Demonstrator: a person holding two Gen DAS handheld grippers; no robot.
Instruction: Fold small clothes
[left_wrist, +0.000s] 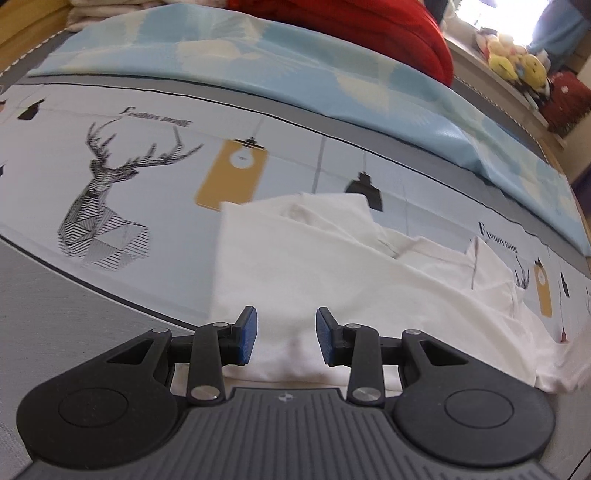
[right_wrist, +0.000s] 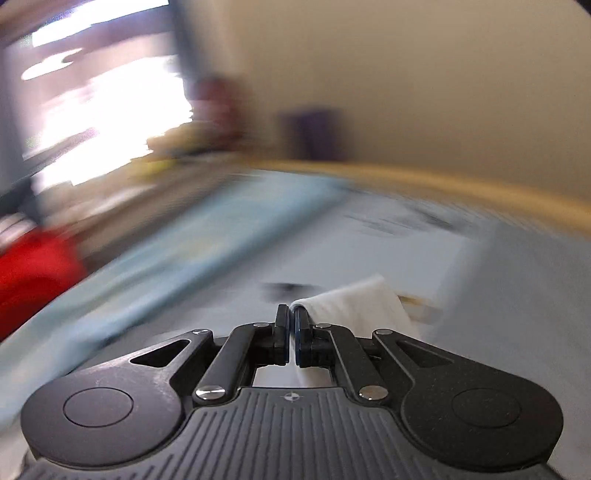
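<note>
A white garment (left_wrist: 314, 266) lies rumpled on the printed bed sheet (left_wrist: 147, 184), spreading from the middle toward the right in the left wrist view. My left gripper (left_wrist: 286, 332) hovers over the garment's near edge, its blue pads (left_wrist: 248, 334) apart with only flat cloth beneath the gap; it is open. The right wrist view is heavily blurred. There my right gripper (right_wrist: 291, 325) has its pads pressed together, shut on a fold of the white garment (right_wrist: 358, 306), which drapes over the right finger and hangs below it.
A light blue patterned blanket (left_wrist: 295, 70) lies along the far side of the bed, with a red bundle (left_wrist: 388, 26) behind it. Plush toys (left_wrist: 513, 62) sit on a shelf at the back right. A wooden bed frame (right_wrist: 480, 188) edges the mattress.
</note>
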